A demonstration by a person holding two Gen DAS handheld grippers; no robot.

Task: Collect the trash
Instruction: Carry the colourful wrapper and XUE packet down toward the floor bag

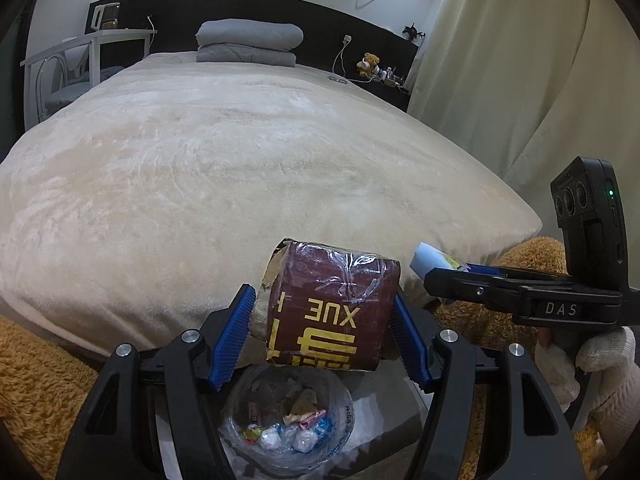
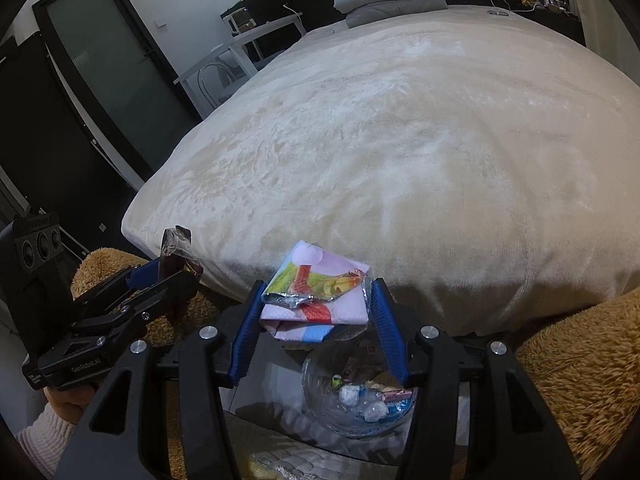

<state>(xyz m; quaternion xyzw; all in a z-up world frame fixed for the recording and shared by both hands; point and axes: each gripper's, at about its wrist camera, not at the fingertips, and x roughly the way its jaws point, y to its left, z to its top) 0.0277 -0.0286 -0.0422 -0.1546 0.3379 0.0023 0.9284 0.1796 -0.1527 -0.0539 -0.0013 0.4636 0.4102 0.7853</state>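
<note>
The left gripper (image 1: 324, 320) clamps a maroon carton (image 1: 332, 312) between its blue pads, right above a clear bin (image 1: 288, 420) of wrappers at 6 o'clock. The right gripper (image 2: 316, 316) grips a folded colourful packet (image 2: 316, 292), with the same bin at its 5 o'clock. The cream bed (image 1: 224, 160) stretches toward 12 o'clock.

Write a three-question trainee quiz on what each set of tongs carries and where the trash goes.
1. True or false: the left tongs grip a dark red box wrapped in clear film.
2. What do the right tongs hold? A) a teddy bear B) a folded pink printed packet C) nothing
3. What sits below both loads, already holding wrappers?

Key: 1 true; 2 B; 3 the clear-lined bin.
</note>
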